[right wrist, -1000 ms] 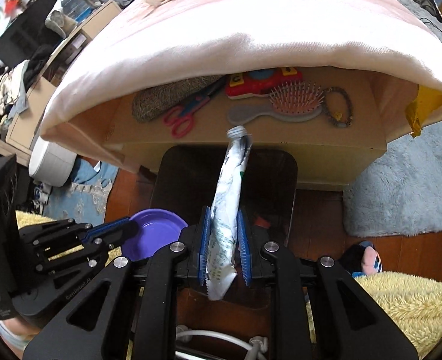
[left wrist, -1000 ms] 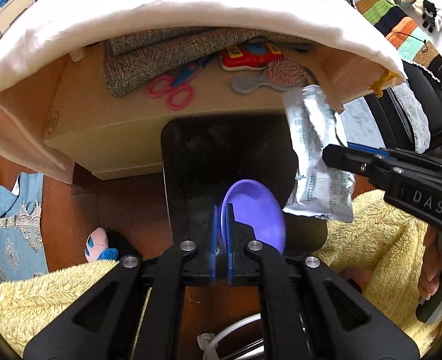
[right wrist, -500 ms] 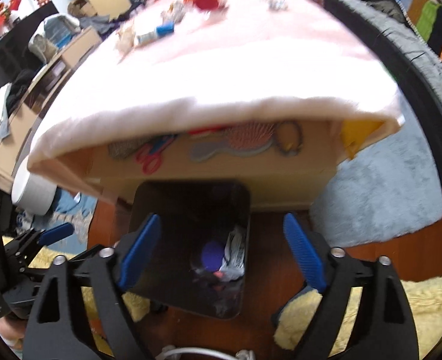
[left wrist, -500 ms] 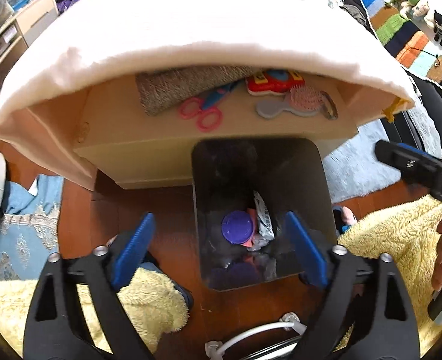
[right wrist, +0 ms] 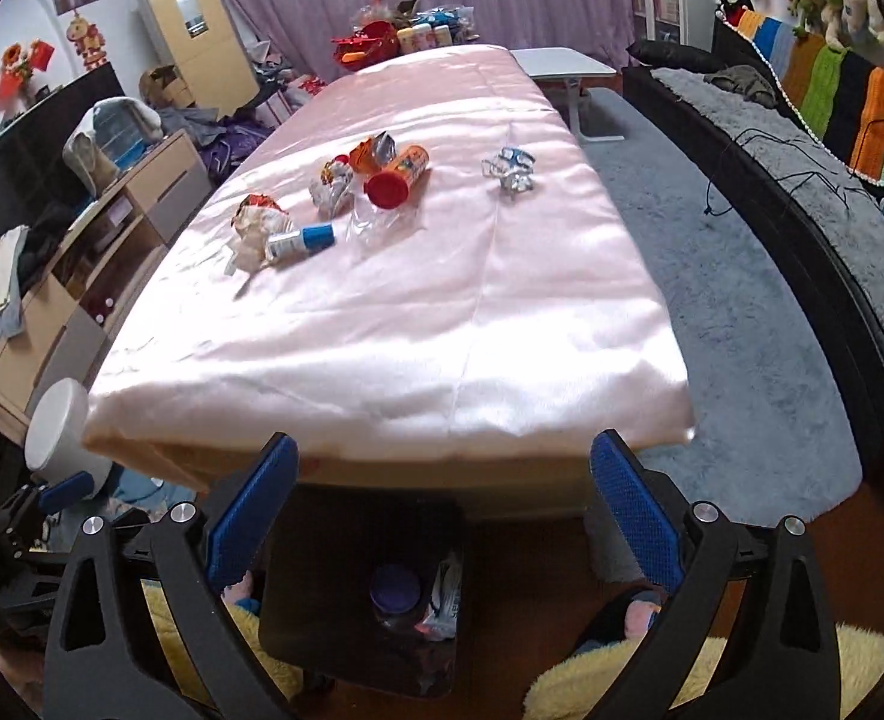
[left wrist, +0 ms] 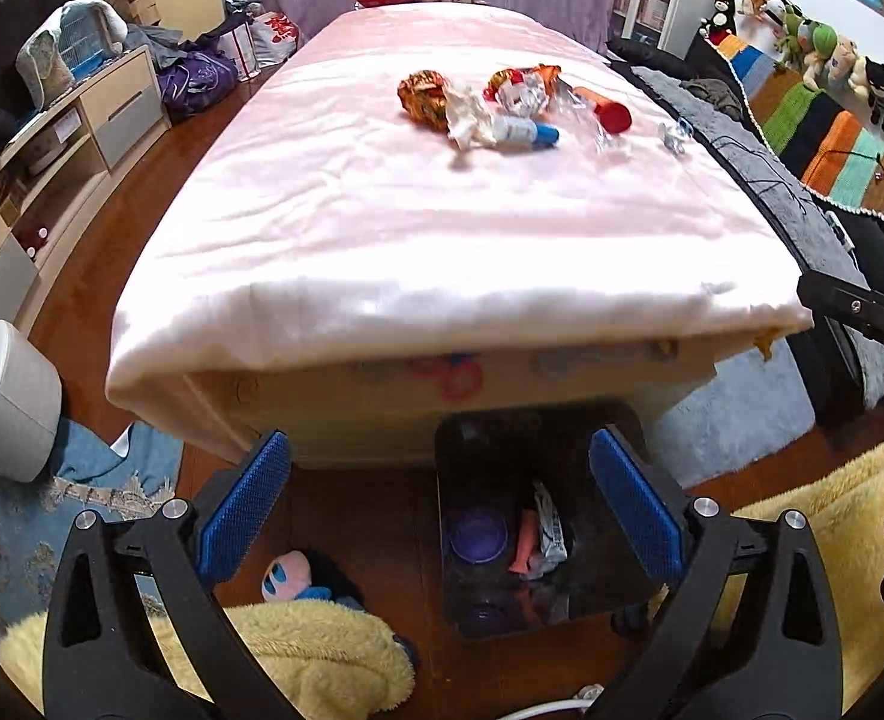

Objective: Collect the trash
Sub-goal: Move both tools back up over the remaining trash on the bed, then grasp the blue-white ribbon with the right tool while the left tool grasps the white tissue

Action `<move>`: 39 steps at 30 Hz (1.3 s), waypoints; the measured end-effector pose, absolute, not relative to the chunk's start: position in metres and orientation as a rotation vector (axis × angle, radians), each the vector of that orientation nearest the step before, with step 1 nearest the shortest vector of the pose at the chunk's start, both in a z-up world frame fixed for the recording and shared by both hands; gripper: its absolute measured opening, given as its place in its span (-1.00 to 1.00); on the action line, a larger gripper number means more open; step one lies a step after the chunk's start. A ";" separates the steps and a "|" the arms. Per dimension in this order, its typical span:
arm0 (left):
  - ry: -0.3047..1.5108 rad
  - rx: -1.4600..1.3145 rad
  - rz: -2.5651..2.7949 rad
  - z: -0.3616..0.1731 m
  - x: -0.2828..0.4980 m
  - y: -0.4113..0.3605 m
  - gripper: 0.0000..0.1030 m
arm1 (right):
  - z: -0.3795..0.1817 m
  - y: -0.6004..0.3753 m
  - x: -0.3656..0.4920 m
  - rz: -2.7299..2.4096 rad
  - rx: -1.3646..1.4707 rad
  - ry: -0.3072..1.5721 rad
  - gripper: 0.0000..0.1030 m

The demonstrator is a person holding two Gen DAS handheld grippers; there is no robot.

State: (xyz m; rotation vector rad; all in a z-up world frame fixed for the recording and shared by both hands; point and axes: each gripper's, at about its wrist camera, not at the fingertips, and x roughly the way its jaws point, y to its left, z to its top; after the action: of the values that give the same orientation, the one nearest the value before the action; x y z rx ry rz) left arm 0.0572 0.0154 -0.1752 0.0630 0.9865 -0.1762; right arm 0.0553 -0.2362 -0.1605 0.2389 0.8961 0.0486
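Scissors [left wrist: 451, 373] under the tablecloth's [left wrist: 442, 228] hem, blurred and half hidden

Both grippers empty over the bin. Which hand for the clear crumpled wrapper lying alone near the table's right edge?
Right, probably. The clear crumpled wrapper lies on the table's right side; the right gripper is there, jaws opening, empty.
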 end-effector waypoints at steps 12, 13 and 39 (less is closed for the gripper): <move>0.953 0.042 -0.196 -0.155 0.140 0.005 0.83 | -0.153 -0.256 0.130 0.013 0.230 0.877 0.91; 0.951 0.040 -0.200 -0.153 0.149 0.003 0.82 | -0.153 -0.257 0.137 0.006 0.224 0.875 0.91; 1.000 -0.008 -0.270 -0.174 0.287 -0.034 -0.06 | -0.189 -0.285 0.261 -0.023 0.228 0.888 0.17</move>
State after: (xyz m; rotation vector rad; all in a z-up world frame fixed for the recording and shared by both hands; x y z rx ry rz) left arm 0.2865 -0.0335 -0.1739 -0.0077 1.0003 -0.2703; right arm 0.2606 -0.2852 -0.1892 0.2283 0.8884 -0.0226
